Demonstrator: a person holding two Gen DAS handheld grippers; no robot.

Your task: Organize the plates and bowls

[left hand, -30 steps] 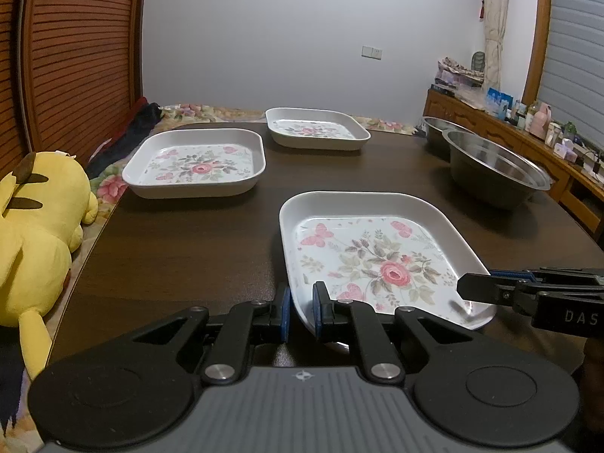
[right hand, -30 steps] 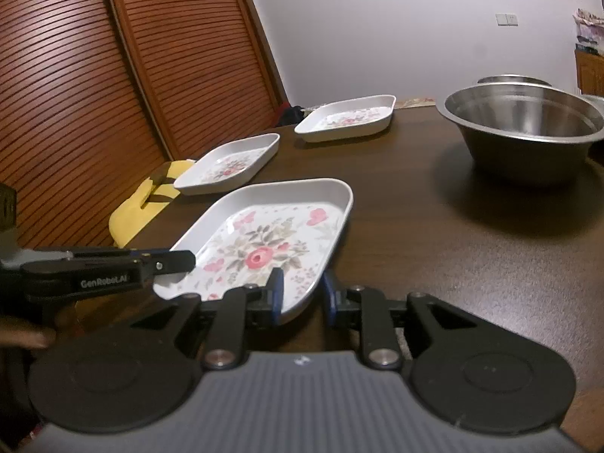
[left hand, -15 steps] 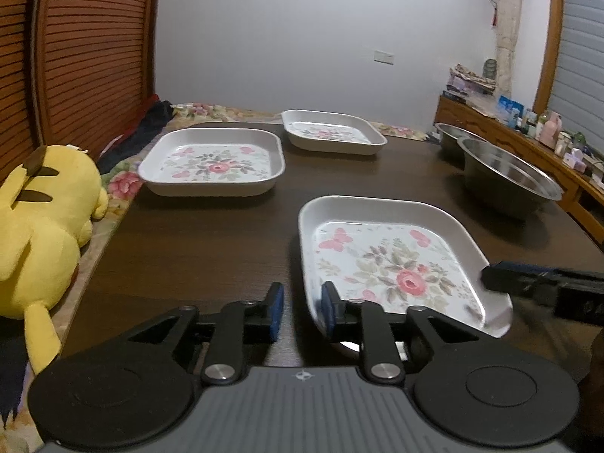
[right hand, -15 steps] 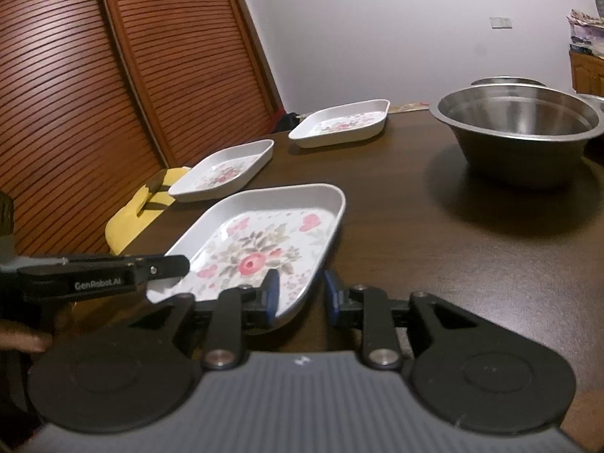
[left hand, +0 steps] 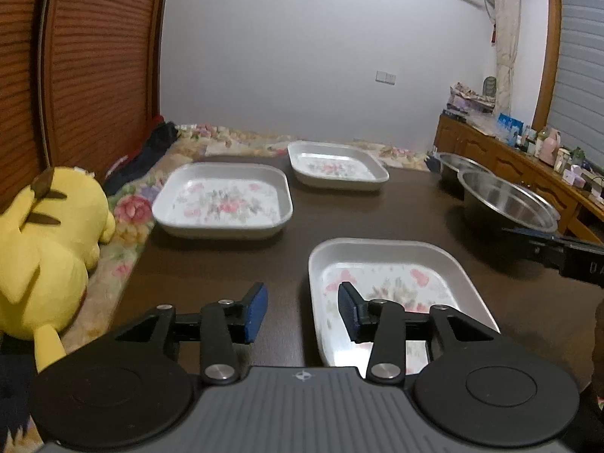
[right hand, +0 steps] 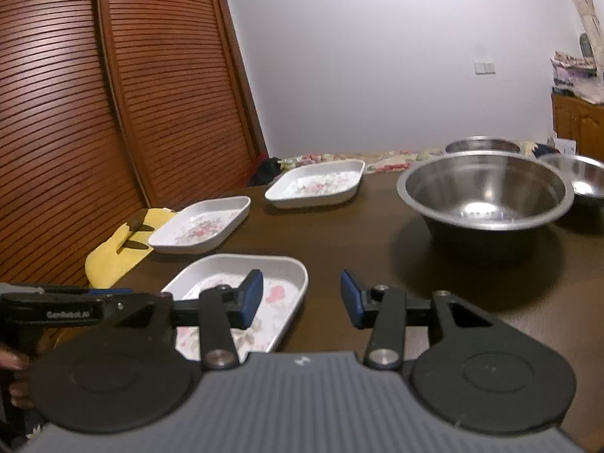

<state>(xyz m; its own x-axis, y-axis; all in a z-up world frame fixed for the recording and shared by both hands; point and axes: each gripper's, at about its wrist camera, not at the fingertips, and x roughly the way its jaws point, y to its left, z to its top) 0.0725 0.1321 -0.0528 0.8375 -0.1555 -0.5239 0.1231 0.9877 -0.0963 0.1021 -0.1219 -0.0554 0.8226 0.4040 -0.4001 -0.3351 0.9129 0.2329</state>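
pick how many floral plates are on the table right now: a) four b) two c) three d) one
c: the left wrist view shows three, the near plate by the gripper fingers, the middle plate and the far plate, each lying apart on the table.

A plain pale wall [left hand: 302, 56] with a switch plate [left hand: 385, 76] closes the room behind the dark wooden surface [left hand: 226, 260]. Brown louvred doors [right hand: 113, 94] run past its left edge. Along the right edge stands a wooden sideboard [left hand: 502, 158], cluttered on top, below a curtain [left hand: 506, 30] and grey blinds [left hand: 581, 68]. Lighting is dim.
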